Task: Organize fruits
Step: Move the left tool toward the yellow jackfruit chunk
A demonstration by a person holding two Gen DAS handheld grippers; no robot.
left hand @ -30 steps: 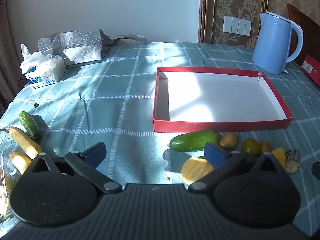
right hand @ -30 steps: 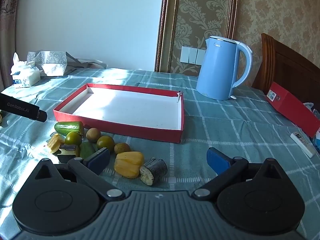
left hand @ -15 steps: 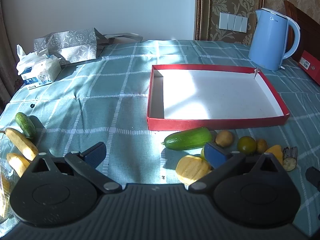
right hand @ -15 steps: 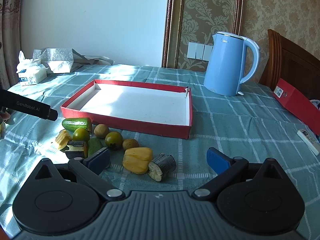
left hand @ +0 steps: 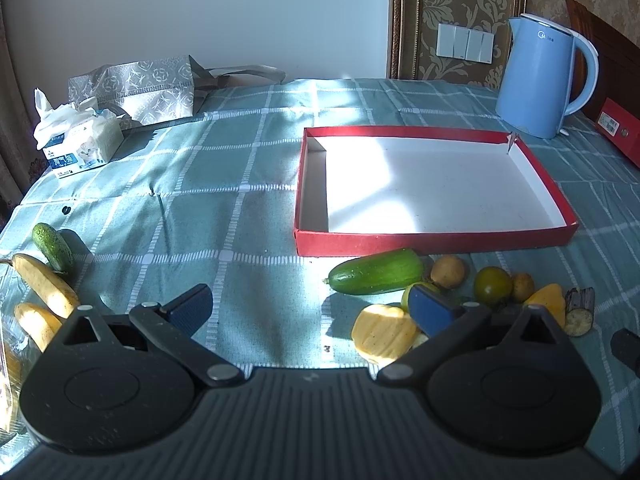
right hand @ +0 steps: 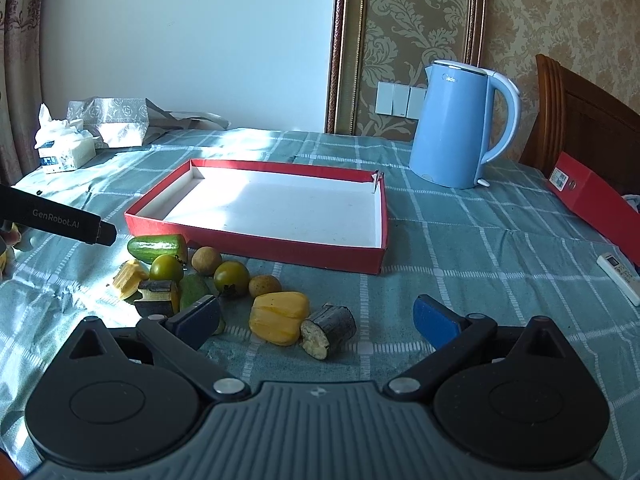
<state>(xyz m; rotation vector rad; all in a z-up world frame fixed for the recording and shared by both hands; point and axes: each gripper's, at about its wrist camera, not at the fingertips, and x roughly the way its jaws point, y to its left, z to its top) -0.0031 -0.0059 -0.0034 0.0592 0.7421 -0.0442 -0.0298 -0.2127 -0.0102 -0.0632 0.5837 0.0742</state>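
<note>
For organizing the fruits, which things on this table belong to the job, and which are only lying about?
Belong to the job:
- empty red cardboard tray with white inside
- cut green cucumber piece
- two round green tomatoes
- yellow jackfruit pod
- yellow bananas
- open left gripper
- open right gripper

Only lying about:
- light blue electric kettle
- white tissue pack
- silver patterned bag
- white remote control

We are looking at a table (left hand: 248, 168) under a teal checked cloth. A red tray (left hand: 434, 240) is sitting mid-table, a cucumber (left hand: 376, 272) and small fruits (right hand: 231, 276) are lying near its front wall, bananas (left hand: 44, 284) are lying near left, and a blue kettle (right hand: 456, 124) is standing far right.
</note>
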